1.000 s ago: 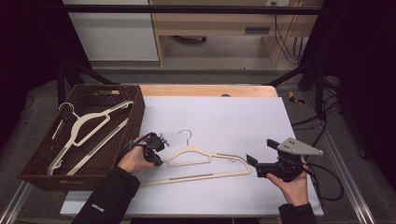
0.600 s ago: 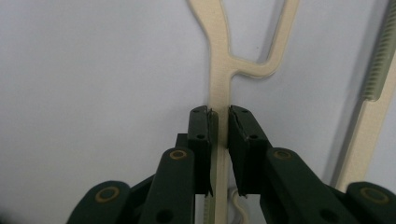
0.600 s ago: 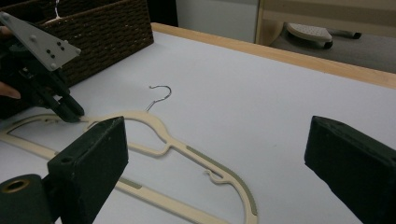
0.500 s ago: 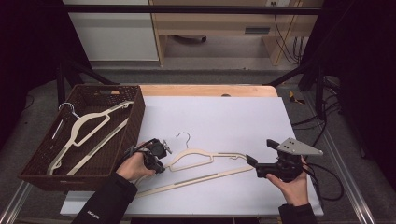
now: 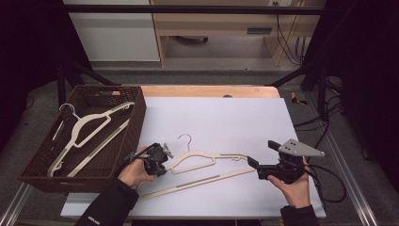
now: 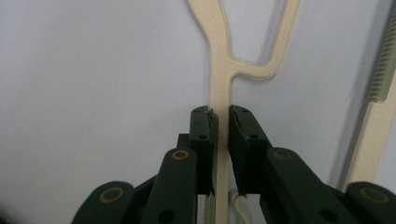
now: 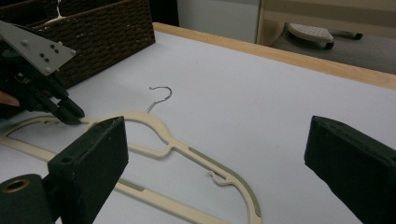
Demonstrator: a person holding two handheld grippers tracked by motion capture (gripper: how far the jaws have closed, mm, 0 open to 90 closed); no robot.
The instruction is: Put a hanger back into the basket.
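Note:
A cream plastic hanger [image 5: 202,157] with a metal hook lies on the white table top [image 5: 226,117]. My left gripper [image 5: 157,162] is at the hanger's left shoulder. In the left gripper view its jaws [image 6: 220,114] have just been closing and now press on the hanger's thin arm [image 6: 219,70]. My right gripper [image 5: 251,165] is at the hanger's right end with its jaws wide apart. In the right gripper view [image 7: 215,154] the hanger [image 7: 154,123] lies low between those jaws, untouched. The left gripper [image 7: 70,114] pinches the far shoulder there.
A dark wicker basket [image 5: 136,117] stands at the table's left and holds another cream hanger [image 5: 89,127]. The table's wooden far edge [image 5: 211,90] runs along the back. Cables trail from the right gripper near the table's right edge.
The left gripper has shifted slightly toward the near edge with the hanger's shoulder in it. The hanger's bottom bar now slants more steeply. The right gripper has not moved.

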